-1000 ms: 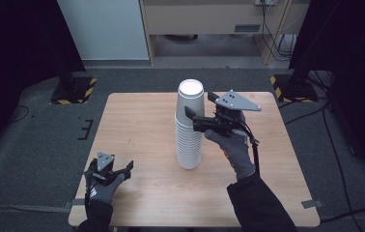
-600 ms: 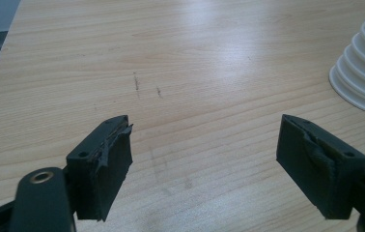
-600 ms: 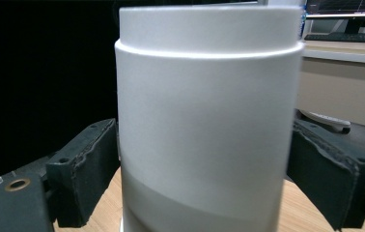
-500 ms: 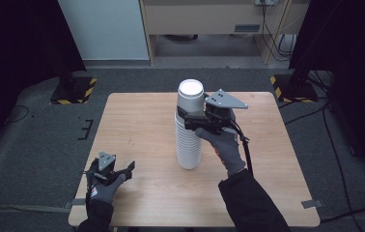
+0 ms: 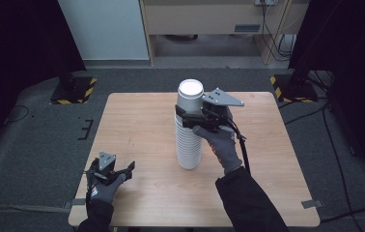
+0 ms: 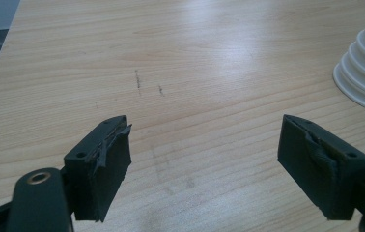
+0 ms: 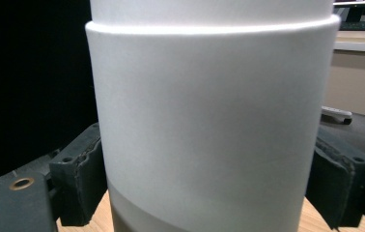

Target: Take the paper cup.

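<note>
Between the right gripper's [image 5: 186,117] jaws stands the cup stack [image 5: 189,126], upside down near the middle of the table [image 5: 137,121]. From above, the jaws sit at its upper cups; the right gripper view shows pads [image 7: 81,181] flanking the white wall [image 7: 209,130], though whether they touch or squeeze it I cannot tell. Far to its left, the left gripper [image 6: 204,166] hangs released over bare wood, the stack's ribbed base [image 6: 364,77] ahead and to the right of its jaws.

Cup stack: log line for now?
right gripper: jaws around top cup, contact unclear | left gripper: open, idle | cup stack: upright
</note>
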### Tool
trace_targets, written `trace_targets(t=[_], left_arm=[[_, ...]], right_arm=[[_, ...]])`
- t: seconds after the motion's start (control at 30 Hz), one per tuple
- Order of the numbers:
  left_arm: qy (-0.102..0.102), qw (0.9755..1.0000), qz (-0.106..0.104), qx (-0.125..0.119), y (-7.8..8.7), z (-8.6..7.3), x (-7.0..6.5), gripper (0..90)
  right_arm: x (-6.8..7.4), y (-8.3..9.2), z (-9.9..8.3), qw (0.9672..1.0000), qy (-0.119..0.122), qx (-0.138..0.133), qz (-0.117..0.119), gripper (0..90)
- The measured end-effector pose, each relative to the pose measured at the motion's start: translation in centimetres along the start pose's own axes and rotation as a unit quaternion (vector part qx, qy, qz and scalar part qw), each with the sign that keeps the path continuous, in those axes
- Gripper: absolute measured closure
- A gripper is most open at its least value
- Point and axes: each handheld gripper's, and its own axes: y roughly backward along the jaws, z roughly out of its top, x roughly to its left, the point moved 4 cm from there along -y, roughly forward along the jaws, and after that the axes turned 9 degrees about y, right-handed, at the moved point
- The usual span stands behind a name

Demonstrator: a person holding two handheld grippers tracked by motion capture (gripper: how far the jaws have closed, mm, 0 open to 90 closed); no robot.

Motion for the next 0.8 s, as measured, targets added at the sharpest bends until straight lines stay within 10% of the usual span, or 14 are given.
trace_targets(t=[0.8], left_arm=[[0.000,1.0000,0.000,0.000,0.0,0.0,0.0,17.9]], right_arm=[[-0.5,1.4,3.2,0.9986,-0.011,-0.052,0.000,16.0]])
